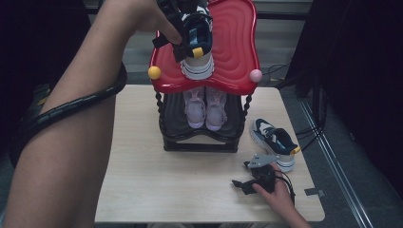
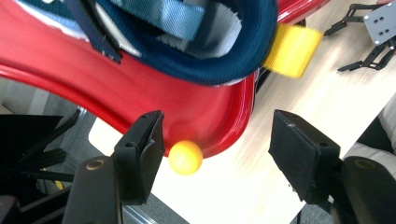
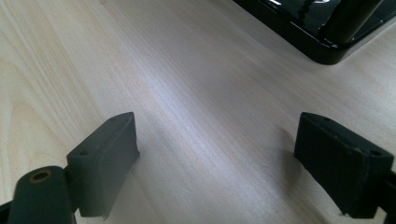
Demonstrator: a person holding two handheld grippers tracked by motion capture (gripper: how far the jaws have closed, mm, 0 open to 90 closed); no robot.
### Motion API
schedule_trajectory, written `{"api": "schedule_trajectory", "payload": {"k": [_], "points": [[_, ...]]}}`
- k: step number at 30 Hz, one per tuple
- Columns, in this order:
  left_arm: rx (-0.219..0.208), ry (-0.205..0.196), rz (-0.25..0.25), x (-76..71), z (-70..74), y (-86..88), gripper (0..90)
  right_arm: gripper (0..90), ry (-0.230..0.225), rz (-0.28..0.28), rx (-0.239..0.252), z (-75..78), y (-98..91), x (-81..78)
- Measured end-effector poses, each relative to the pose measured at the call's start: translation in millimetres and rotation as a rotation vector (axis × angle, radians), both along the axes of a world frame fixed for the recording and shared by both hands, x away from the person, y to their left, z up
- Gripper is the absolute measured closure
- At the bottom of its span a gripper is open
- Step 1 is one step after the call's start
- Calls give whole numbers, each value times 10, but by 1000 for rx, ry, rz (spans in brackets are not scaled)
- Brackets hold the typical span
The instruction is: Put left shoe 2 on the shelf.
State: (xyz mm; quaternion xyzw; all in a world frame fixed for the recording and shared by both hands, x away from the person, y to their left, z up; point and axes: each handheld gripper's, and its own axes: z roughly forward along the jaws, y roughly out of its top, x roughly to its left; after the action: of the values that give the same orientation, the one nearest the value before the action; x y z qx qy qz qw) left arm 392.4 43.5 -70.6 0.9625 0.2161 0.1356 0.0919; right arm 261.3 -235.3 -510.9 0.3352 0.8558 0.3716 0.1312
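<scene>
A navy and white sneaker [image 1: 202,35] with a yellow heel tab stands on the red top shelf [image 1: 233,52] of a small shoe rack. My left gripper [image 1: 183,47] hangs at its heel, on the shelf's left front side. In the left gripper view the jaws [image 2: 217,140] stand open with nothing between the pads. The sneaker's collar [image 2: 196,42] lies just beyond them, above the red shelf [image 2: 140,93]. A matching sneaker [image 1: 274,142] lies on the table at the right. My right gripper [image 1: 240,174] rests low over the table near it, open and empty [image 3: 215,144].
A pair of pink shoes [image 1: 205,107] sits on the rack's black lower shelf. A yellow ball [image 1: 154,72] and a pink ball [image 1: 255,75] cap the red shelf's front corners. The light wooden table [image 1: 142,161] has bare room left of and in front of the rack.
</scene>
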Motion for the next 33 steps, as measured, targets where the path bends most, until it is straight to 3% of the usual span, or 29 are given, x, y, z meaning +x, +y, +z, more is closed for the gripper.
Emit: {"api": "schedule_trajectory", "payload": {"k": [11,33], "points": [[-32,31,31,-30,-67,236,354,126,1,-1,0,0,0,-1],[-29,100,88,-67,-308,657,358,126,1,-2,-1,1,0,-2]]}}
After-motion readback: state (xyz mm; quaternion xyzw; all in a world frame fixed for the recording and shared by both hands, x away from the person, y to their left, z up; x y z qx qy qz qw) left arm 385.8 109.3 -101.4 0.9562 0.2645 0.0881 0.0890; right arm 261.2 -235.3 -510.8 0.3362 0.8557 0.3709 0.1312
